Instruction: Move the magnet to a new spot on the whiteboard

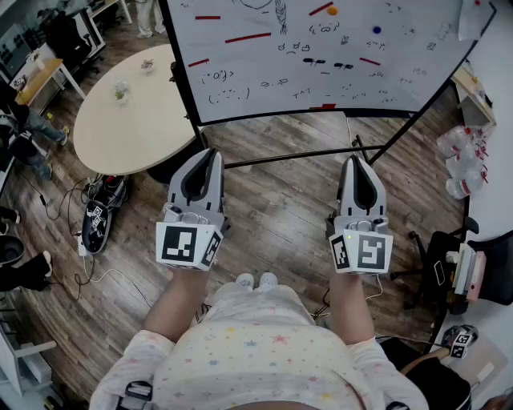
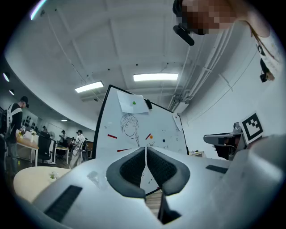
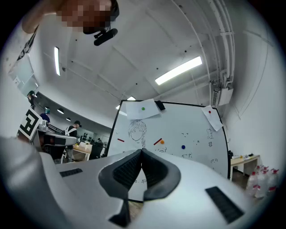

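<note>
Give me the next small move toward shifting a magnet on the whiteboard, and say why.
Probably step forward and raise the right gripper toward the orange magnet, opening its jaws. It and the left gripper are shut, empty and well short of the whiteboard.

White whiteboard in a black frame (image 1: 256,60): one
Small round magnets: four; green (image 3: 143,108), orange (image 3: 161,142), blue (image 3: 182,146), red (image 3: 209,112)
Red strip magnets (image 1: 248,37): five, counted in the head view
White paper sheets (image 3: 134,112) on the whiteboard: two
Round beige table (image 1: 132,120): one
Grey tongs: two; left tongs (image 1: 210,154), right tongs (image 1: 353,162)
</note>
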Tool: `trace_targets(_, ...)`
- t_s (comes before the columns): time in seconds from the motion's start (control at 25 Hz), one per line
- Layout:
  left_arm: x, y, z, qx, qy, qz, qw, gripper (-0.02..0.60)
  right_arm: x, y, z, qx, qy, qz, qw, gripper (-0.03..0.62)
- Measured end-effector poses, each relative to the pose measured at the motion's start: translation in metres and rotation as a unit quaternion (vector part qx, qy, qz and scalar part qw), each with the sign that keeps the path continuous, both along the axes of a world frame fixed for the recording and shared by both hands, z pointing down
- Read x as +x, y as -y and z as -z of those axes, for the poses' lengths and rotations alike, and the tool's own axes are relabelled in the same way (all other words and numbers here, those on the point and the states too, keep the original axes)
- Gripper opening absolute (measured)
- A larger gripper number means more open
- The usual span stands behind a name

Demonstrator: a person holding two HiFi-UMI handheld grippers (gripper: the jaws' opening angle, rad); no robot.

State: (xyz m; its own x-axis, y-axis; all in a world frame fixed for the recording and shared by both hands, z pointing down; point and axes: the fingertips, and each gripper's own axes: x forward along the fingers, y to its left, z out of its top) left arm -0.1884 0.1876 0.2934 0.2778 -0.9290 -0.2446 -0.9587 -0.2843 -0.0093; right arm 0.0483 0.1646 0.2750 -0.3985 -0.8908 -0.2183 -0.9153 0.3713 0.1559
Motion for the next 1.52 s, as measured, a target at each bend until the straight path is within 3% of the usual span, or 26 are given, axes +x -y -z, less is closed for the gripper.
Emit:
trace_targets(0.48, 0.014, -0.006, -0.001, -0.01, -0.003, 0.018, 0.9998, 0.025, 0.024, -0.006, 0.003, -0.002, 0.024, 0.01, 1.0, 0.02)
trace_targets(0.52, 0.014, -0.006, -0.001, -0.012, -0.004, 0.021, 0.9997, 0.046, 0.024, -0.005, 0.003, -0.005, 0.025, 0.013, 1.0, 0.042)
trace_targets(0.64, 0.016, -0.004, -0.001, -0.018, -0.005, 0.032, 0.9993, 0.191, 0.028, -0.002, 0.003, -0.005, 0.027, 0.019, 0.999, 0.125)
trace_targets(0.8, 0.024, -0.008, 0.004, -0.008, 0.001, 0.046, 0.9989, 0.253, 0.039, 0.002, 0.007, 0.002, 0.041, 0.026, 0.999, 0.198)
trace_targets(1.04, 0.034, -0.008, 0.0, -0.011, 0.004, 0.066, 0.9978, 0.264, 0.054, 0.014, 0.002, -0.005, 0.039, 0.028, 0.999, 0.293)
trace_targets(1.52, 0.04, 0.042, -0.01, -0.022, 0.006, 0.058, 0.9981, 0.264, 0.046, 0.058, -0.006, -0.008, 0.037, 0.041, 0.998, 0.305)
